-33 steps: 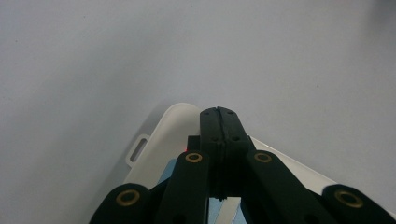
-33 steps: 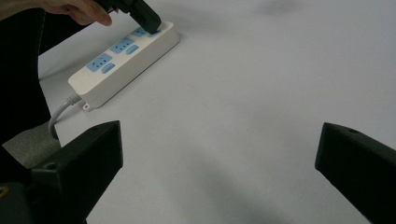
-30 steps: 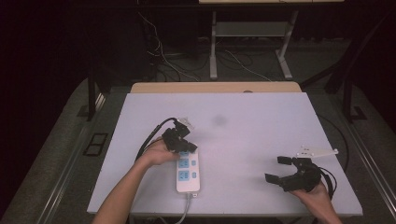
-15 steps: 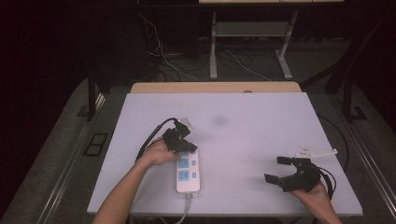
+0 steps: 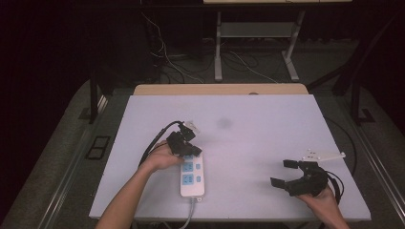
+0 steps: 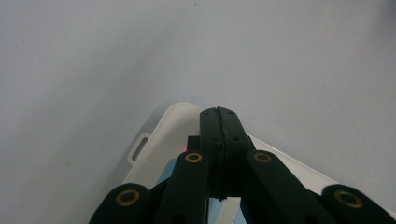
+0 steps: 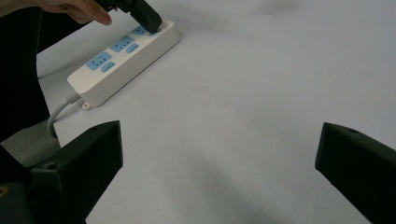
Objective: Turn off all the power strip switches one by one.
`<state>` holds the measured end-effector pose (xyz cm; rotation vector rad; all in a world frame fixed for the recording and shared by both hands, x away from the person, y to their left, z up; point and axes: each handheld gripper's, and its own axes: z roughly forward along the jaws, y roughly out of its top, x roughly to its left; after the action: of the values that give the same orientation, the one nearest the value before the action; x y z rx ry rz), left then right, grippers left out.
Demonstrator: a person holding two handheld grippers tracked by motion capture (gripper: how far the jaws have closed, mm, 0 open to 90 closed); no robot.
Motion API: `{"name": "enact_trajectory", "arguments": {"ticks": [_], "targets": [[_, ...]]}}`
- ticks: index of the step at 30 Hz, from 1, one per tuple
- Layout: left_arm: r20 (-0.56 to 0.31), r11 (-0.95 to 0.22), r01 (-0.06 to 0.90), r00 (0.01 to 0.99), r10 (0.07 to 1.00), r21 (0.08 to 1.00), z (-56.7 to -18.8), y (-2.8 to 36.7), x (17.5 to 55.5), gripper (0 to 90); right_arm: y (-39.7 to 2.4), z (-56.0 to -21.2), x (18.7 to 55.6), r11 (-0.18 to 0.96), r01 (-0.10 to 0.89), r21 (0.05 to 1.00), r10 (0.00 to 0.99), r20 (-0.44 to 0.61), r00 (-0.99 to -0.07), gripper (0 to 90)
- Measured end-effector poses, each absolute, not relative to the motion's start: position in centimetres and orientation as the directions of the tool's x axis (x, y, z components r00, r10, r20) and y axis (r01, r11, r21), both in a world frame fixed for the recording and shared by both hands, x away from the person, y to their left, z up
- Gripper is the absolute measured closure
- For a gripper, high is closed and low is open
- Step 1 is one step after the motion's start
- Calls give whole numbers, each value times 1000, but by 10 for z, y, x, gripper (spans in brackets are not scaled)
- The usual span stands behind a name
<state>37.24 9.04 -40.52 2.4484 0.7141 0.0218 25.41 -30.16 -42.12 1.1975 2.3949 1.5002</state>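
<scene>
A white power strip [image 5: 192, 180] with blue sockets lies lengthwise near the table's front, left of centre, its cord [image 5: 188, 215] running off the front edge. My left gripper [image 5: 191, 151] is shut, its closed tips resting on the strip's far end. In the left gripper view the joined jaws [image 6: 218, 113] stand over the strip's rounded white end [image 6: 161, 135], with a small red spot beside them. My right gripper [image 5: 281, 173] hovers open at the front right, holding nothing. Its view shows the strip [image 7: 126, 63] and the left gripper [image 7: 145, 16] far off, between wide-apart jaws [image 7: 219, 154].
The white table top [image 5: 258, 133] spreads bare between the two grippers. A wooden strip [image 5: 219, 89] borders the table's far edge. Beyond it stand a metal frame [image 5: 218, 52] and loose cables [image 5: 167, 57] on the dark floor.
</scene>
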Motion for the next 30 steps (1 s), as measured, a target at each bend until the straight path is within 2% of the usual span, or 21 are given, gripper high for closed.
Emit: {"name": "enact_trajectory", "arguments": {"ticks": [7, 20, 25, 30], "targets": [[-139, -669, 483, 855, 499, 566, -399, 96, 371, 895, -303, -421, 254, 213, 570, 794, 643, 325, -693, 7], [-142, -560, 495, 820, 555, 664, -373, 125, 362, 891, -303, -419, 253, 207, 566, 798, 641, 326, -694, 7], [-152, -518, 496, 808, 569, 697, -365, 136, 354, 814, -303, -419, 253, 204, 565, 799, 641, 328, -694, 7], [-155, -497, 508, 792, 591, 704, -361, 144, 345, 609, -302, -418, 252, 203, 566, 799, 639, 330, -695, 7]]}}
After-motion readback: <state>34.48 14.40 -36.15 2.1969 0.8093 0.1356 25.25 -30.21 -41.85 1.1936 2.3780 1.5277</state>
